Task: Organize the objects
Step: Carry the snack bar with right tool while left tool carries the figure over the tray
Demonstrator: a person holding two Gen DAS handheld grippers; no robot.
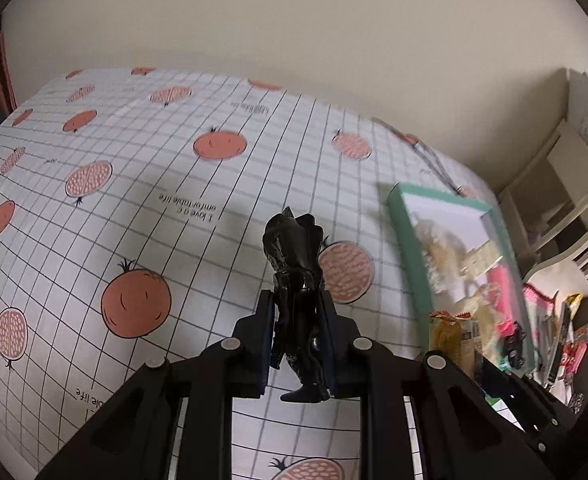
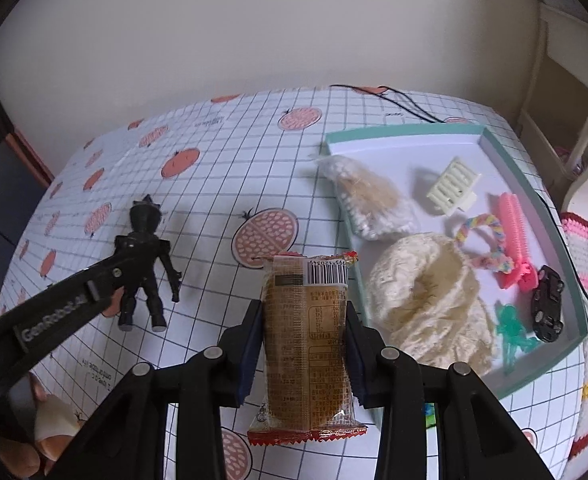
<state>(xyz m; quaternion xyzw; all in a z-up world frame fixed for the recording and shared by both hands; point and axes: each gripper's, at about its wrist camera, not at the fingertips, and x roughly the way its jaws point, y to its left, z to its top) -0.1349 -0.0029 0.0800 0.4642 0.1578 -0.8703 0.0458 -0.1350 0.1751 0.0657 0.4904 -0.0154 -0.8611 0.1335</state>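
My left gripper (image 1: 298, 312) is shut on a black toy figure (image 1: 296, 264), gripping it around the waist and legs above the pomegranate-print tablecloth (image 1: 153, 208). From the right wrist view the same figure (image 2: 143, 256) hangs at the left with the left gripper (image 2: 131, 268) reaching in from the lower left. The right gripper (image 2: 304, 320) is shut on a brown snack packet (image 2: 308, 332) with a barcode at its top. The packet sits just left of a green-rimmed tray (image 2: 406, 130), whose near corner it nearly touches. In the left wrist view, that tray (image 1: 410, 264) is blurred at the right.
The tray holds a cream fluffy item (image 2: 426, 304), a bag of beads (image 2: 370, 204), a cream hair claw (image 2: 454, 188), a pink clip (image 2: 514, 224), a rainbow braided loop (image 2: 482, 240), a black toy car (image 2: 548, 304) and a green toy (image 2: 512, 328). A black cable (image 2: 398, 102) lies behind it, a crochet mat (image 2: 586, 248) to its right.
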